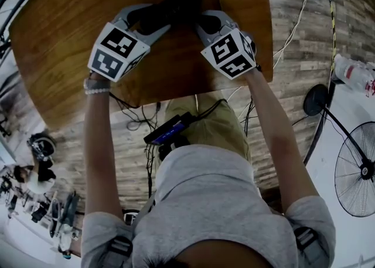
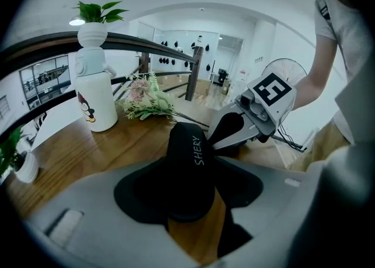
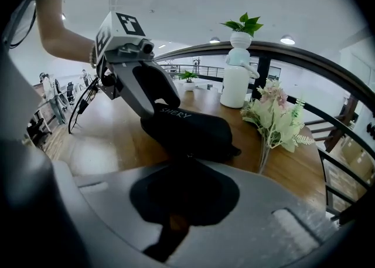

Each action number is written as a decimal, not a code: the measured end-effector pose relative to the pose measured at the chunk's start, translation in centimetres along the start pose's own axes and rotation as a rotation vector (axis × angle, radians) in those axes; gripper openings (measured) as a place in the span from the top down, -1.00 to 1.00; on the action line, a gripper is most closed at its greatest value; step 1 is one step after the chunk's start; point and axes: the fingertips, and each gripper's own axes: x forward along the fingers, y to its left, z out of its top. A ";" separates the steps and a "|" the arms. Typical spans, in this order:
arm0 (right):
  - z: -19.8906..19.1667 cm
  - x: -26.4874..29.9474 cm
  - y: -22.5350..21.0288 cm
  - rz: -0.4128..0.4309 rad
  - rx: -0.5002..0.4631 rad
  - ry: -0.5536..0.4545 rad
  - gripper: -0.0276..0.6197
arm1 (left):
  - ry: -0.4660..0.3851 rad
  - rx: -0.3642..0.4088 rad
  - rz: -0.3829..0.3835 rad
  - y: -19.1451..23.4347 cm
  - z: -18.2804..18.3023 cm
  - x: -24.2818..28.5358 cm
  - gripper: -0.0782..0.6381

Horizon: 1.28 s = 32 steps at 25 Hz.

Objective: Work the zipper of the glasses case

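A grey shirt (image 1: 217,202) fills the near edge of the head view, with both forearms reaching out to the wooden table (image 1: 53,44). The black glasses case (image 1: 176,4) lies at the table's far side, between the two tools. The left gripper (image 1: 153,19) has its jaws clamped on the case's left end (white lettering shows on the case). The right gripper (image 1: 206,23) has its jaws drawn nearly together, pinching the case's right edge. The zipper pull is too small to make out. A white bottle (image 2: 94,94) and a flower sprig (image 2: 146,101) sit farther back.

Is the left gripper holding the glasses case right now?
Yes, the left gripper has its jaws closed on one end of the glasses case.
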 end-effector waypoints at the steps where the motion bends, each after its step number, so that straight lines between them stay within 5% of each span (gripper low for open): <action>1: 0.0 0.0 0.3 0.002 0.003 -0.001 0.90 | 0.002 -0.001 -0.004 -0.1 0.0 0.0 0.06; 32: 2.1 2.7 7.5 -0.016 0.081 -0.024 0.87 | -0.013 0.072 -0.121 -0.8 1.2 2.8 0.03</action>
